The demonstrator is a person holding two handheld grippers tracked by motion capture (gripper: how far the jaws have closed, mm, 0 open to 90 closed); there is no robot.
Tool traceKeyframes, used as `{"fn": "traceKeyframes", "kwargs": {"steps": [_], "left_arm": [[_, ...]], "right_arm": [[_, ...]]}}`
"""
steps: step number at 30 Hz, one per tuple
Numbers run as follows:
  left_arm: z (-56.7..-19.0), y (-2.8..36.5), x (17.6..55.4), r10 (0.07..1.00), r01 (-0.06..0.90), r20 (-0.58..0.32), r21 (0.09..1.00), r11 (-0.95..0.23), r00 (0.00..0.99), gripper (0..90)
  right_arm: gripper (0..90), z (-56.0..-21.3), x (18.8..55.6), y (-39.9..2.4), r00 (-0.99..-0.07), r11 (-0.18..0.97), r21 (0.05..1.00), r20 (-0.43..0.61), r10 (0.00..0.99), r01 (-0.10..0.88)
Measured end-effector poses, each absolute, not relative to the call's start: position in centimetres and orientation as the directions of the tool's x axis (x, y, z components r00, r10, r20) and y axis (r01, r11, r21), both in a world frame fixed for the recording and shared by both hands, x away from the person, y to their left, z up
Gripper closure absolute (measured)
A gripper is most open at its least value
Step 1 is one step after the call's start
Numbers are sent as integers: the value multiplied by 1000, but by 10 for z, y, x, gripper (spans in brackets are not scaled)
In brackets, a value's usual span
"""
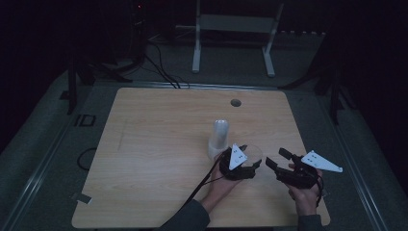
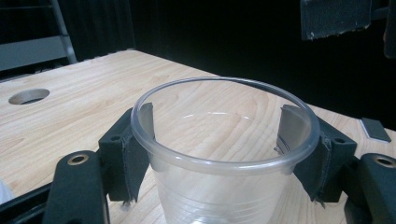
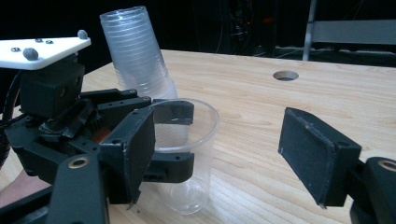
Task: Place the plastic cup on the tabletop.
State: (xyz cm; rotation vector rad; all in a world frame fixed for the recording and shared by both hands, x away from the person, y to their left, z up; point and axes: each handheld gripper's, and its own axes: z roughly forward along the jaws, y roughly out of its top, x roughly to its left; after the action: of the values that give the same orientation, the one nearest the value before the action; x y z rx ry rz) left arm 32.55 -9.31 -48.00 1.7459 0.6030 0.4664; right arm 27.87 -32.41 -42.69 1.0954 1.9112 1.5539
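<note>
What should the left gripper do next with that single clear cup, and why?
Probably lift it slightly and carry it clear of the stack of cups. The left gripper has its pads against both sides of the clear cup, which stands on the table right beside the stack; the right gripper waits open nearby.

On the bench (image 1: pixel 144 159), in the high view, a stack of cups (image 1: pixel 219 138) stands right of centre, leaning a little. A single cup (image 1: pixel 252 155) stands upright on the bench just lower right of the stack, close beside it. The left tongs (image 1: pixel 242 161) sit around this cup, one jaw on each side of its wall (the left gripper view shows the rim (image 2: pixel 224 123) between the two pads). The right tongs (image 1: pixel 275 159) lie to the right of the cup, apart from it, in the lower right of the frame. A round hole (image 1: pixel 235 102) lies in the bench above the stack, toward the upper edge. Beyond the bench, at the top of the frame, stands a frame stand (image 1: pixel 234 33) on the floor.
</note>
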Motion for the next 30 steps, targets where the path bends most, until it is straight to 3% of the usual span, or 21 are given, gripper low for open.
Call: {"fn": "traceKeyframes", "kwargs": {"steps": [30], "left_arm": [[-490, -96, 328, 612, 179, -7, 959, -220, 791, 272]], "right_arm": [[270, -427, 279, -325, -586, 52, 953, 140, 798, 298]]}}
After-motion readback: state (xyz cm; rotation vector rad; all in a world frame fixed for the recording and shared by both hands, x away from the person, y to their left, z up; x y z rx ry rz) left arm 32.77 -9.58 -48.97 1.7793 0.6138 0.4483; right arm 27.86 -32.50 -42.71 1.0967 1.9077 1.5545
